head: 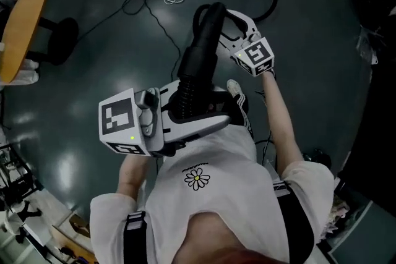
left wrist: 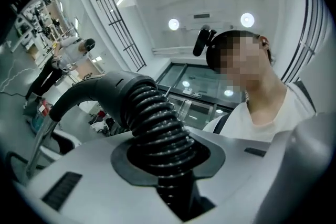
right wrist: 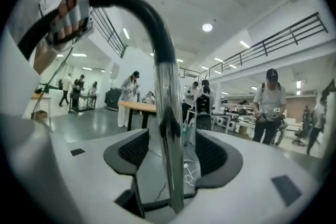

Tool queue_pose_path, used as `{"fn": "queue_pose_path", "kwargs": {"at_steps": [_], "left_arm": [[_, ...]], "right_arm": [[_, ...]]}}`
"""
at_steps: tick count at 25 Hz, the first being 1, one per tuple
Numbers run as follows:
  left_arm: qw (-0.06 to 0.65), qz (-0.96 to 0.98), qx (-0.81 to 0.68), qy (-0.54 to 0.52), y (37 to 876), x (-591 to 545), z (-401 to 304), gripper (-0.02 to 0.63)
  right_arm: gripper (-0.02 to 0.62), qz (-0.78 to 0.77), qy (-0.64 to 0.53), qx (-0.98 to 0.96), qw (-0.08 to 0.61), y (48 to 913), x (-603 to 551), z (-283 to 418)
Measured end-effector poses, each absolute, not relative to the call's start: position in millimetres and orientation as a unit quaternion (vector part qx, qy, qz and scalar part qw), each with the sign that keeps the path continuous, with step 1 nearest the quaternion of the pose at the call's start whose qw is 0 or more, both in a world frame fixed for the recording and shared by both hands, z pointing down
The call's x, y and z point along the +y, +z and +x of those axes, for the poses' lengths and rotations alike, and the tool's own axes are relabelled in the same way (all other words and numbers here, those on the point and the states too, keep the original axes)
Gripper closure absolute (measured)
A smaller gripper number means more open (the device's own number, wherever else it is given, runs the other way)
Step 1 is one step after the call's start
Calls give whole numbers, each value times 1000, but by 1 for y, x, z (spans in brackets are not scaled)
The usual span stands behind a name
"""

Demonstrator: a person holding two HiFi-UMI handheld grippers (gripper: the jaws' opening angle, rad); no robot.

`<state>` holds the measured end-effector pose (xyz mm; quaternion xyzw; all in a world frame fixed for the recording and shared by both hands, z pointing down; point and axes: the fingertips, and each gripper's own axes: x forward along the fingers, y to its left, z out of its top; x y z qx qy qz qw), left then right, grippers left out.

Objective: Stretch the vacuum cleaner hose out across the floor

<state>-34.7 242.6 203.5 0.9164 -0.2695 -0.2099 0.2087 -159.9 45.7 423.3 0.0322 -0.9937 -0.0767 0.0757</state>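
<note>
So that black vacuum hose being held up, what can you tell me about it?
The hose is black: a ribbed, bendy stretch that looks like plastic runs into a smooth curved handle, then a shiny metal tube. This end is lifted above the floor. The left claw is clamped round the ribbed part; the tube stands between the pads of the open right claw, touching neither.
</note>
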Motion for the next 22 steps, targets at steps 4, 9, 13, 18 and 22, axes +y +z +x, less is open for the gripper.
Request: {"fn": "queue_pose_path", "kwargs": {"at_steps": [4, 9, 13, 18, 22], "left_arm": [[166, 927, -227, -248, 137, 340, -74, 497], [174, 941, -132, -257, 97, 447, -70, 488], [171, 941, -51, -287, 89, 535, -58, 488], [210, 941, -28, -262, 101, 626, -29, 491], [283, 930, -17, -235, 133, 698, 0, 491]], "right_arm": [[330, 102, -6, -989, 103, 472, 140, -160], [330, 168, 48, -981, 85, 484, 246, -140], [330, 202, 36, -975, 80, 477, 321, -123], [330, 218, 89, -963, 128, 515, 442, -64], [330, 281, 128, -943, 125, 544, 555, 2]]}}
